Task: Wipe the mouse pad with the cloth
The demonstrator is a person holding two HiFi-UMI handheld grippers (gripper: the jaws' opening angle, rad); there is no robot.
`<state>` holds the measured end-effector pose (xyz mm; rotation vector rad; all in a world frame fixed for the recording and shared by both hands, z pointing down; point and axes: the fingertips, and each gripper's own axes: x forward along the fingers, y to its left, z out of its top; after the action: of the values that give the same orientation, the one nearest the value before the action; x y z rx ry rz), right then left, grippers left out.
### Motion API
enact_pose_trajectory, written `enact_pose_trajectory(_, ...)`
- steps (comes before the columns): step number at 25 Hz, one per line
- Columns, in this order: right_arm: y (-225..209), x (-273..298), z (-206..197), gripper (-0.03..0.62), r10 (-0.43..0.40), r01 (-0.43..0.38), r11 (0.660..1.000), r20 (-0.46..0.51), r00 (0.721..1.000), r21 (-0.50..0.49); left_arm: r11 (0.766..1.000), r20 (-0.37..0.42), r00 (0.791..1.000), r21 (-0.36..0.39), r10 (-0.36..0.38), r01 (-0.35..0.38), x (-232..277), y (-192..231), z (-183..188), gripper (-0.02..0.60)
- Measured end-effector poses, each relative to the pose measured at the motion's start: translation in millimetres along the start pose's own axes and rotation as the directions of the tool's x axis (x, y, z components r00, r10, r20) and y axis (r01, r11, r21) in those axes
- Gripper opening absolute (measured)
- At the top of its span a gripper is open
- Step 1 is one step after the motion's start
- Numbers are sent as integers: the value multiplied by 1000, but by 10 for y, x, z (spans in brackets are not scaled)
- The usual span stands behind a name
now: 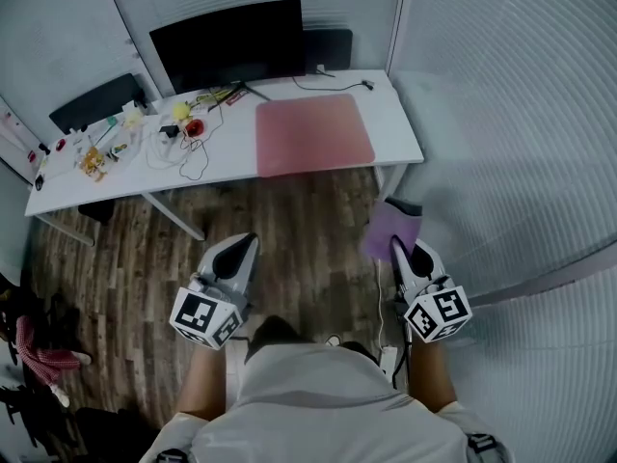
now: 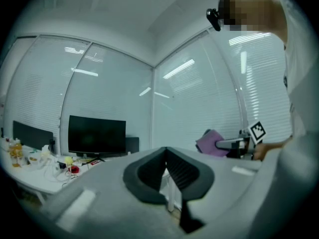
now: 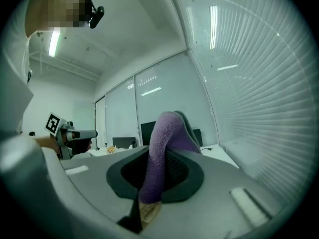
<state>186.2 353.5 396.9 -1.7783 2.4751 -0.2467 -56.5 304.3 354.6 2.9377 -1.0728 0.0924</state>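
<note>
While you stand back from the desk (image 1: 400, 123), both grippers are held low over the wooden floor (image 1: 299, 220), well apart from the desk top. Your right gripper (image 3: 160, 159) has its fingers closed on the purple cloth (image 3: 164, 133), which is pinched between the pads and rises in a rounded fold above them (in the head view it shows as a purple flap just ahead of that gripper, over the floor near the desk's right end). Your left gripper (image 2: 166, 152) carries nothing: its fingers meet at the tips, with no gap between the pads. The pink mouse pad (image 1: 313, 133) lies flat on the right half of the desk, its near edge close to the desk's front edge, and neither gripper touches it. A dark monitor (image 1: 231, 41) stands at the back of the desk, behind and to the left of the mouse pad. Loose cables (image 1: 183, 152) and small items (image 1: 106, 148) are scattered over the desk's left half. The cloth and the mouse pad are well apart, with the front edge of the desk between them.
</note>
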Motion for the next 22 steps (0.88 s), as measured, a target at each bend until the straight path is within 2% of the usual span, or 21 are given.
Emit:
enact_pose_trajectory(4, -50, 185, -153, 44, 5, -4, 997, -19, 1000, 72, 1000, -7, 1000, -11, 8, -8, 78, 180, -76, 2)
enact_pose_trajectory(10, -155, 797, -64, 43, -13, 16, 999, -59, 998, 43, 998, 6, 1000, -53, 19, -18, 338, 733, -159, 2)
enact_pose_trajectory(14, -70, 1437, 2, 43, -4, 5, 1000, -76, 997, 14, 997, 16, 1000, -68, 25, -24, 475, 1308, -147, 2)
enact_pose_trajectory(22, 344, 2657, 2, 44, 20, -21, 1000, -98, 995, -5, 999, 16, 999, -33, 31, -31, 578, 2466, -113, 2)
